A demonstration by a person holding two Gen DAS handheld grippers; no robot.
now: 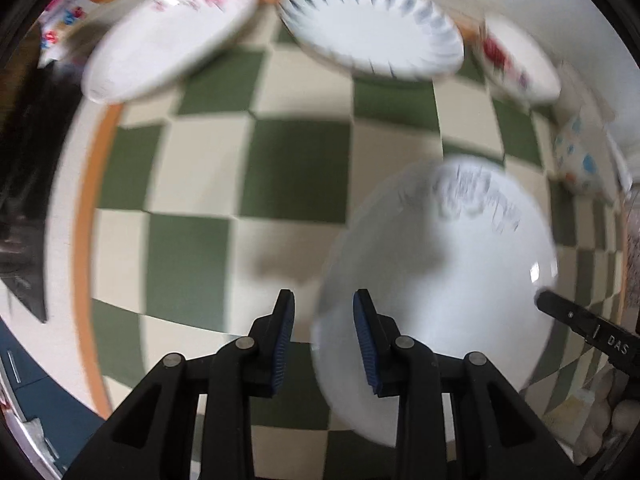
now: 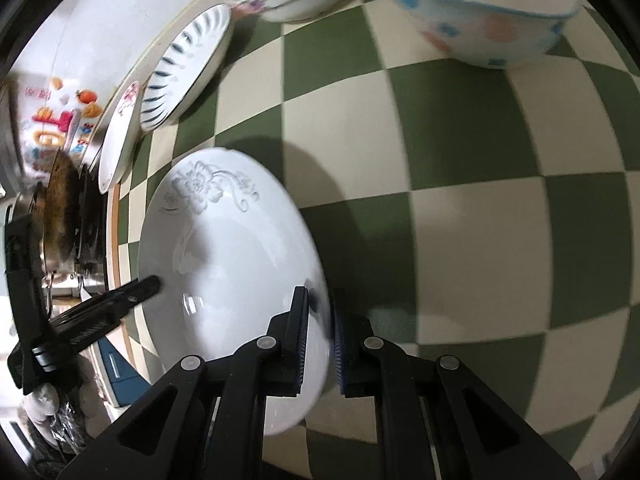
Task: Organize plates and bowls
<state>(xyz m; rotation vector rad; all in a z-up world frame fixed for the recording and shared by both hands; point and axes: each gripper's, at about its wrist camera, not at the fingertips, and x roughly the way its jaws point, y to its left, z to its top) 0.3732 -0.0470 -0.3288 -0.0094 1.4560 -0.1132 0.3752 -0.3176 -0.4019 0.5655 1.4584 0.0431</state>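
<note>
"DAS" stood in pale letters on the black finger of the right gripper; the colourful wall poster carried characters too blurred to read.

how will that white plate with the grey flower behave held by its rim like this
The plate looks like glazed ceramic, so probably stiff and breakable if dropped. Its glossy highlights suggest it could slip between the pads. The right tool pinches only one rim edge, so the overhanging weight may make it tilt.
</note>
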